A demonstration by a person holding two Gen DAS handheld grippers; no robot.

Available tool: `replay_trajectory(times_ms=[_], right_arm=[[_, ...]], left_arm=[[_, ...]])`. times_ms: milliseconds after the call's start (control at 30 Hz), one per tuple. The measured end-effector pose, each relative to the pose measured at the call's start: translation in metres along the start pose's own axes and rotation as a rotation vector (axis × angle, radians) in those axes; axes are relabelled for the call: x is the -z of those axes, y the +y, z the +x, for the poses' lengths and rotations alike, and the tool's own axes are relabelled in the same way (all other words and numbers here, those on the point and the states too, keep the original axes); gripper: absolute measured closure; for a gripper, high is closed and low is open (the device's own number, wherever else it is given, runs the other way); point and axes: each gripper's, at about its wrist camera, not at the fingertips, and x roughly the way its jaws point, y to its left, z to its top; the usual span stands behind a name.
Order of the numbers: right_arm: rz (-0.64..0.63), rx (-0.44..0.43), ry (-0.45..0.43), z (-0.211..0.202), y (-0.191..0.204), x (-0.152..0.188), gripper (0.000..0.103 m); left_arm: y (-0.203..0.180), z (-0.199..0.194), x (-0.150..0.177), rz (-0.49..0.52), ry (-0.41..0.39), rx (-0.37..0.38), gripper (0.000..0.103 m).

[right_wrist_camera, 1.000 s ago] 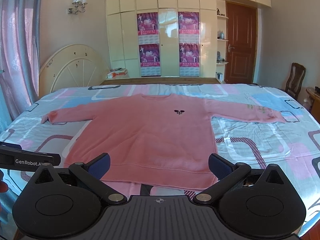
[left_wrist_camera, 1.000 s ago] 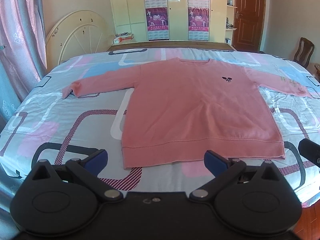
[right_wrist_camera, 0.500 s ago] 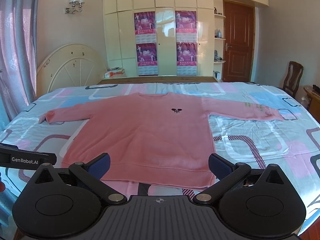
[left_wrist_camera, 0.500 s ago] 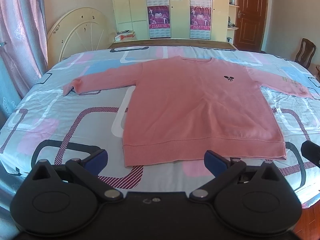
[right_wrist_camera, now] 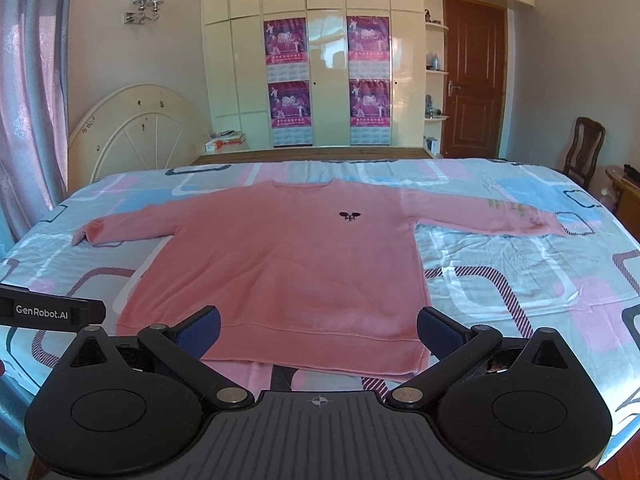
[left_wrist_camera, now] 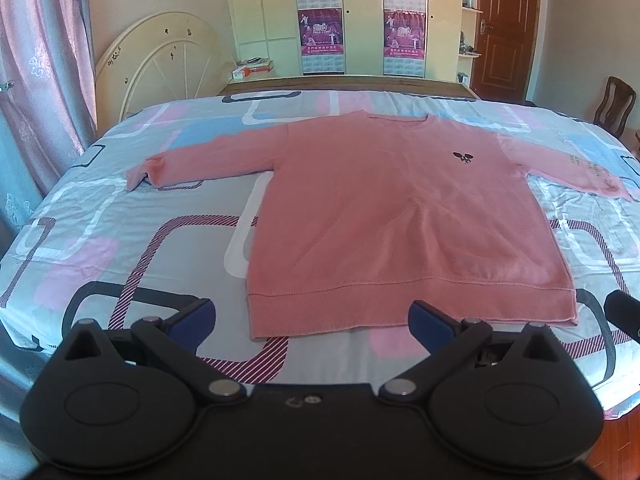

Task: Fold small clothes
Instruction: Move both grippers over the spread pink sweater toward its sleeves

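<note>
A pink long-sleeved sweater (left_wrist_camera: 392,216) lies flat and face up on the bed, both sleeves spread out, hem toward me. It also shows in the right wrist view (right_wrist_camera: 288,264). A small dark logo (left_wrist_camera: 463,157) sits on its chest. My left gripper (left_wrist_camera: 312,318) is open and empty, held above the bed's near edge in front of the hem's left half. My right gripper (right_wrist_camera: 318,328) is open and empty, just in front of the hem. The left sleeve cuff (left_wrist_camera: 138,172) is slightly curled.
The bed (left_wrist_camera: 120,240) has a patterned sheet in grey, pink and blue. A cream headboard (left_wrist_camera: 160,60) leans at the back left beside a curtain (left_wrist_camera: 36,80). Wardrobes with posters (right_wrist_camera: 288,80), a brown door (right_wrist_camera: 474,80) and a wooden chair (right_wrist_camera: 584,148) stand beyond.
Both grippers have pulled back and risen slightly, so the sweater sits a little lower and farther in view. Both jaws stay open. The sweater has not moved.
</note>
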Motion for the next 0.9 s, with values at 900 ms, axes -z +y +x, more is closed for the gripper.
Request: replay_trajectory(times_ms=[900], right_arm=[[0.028, 0.018, 0.035, 0.047, -0.022, -0.021, 0.0]], left_arm=[[-0.009, 0.042, -0.033, -0.015, 0.033, -0.017, 0.001]])
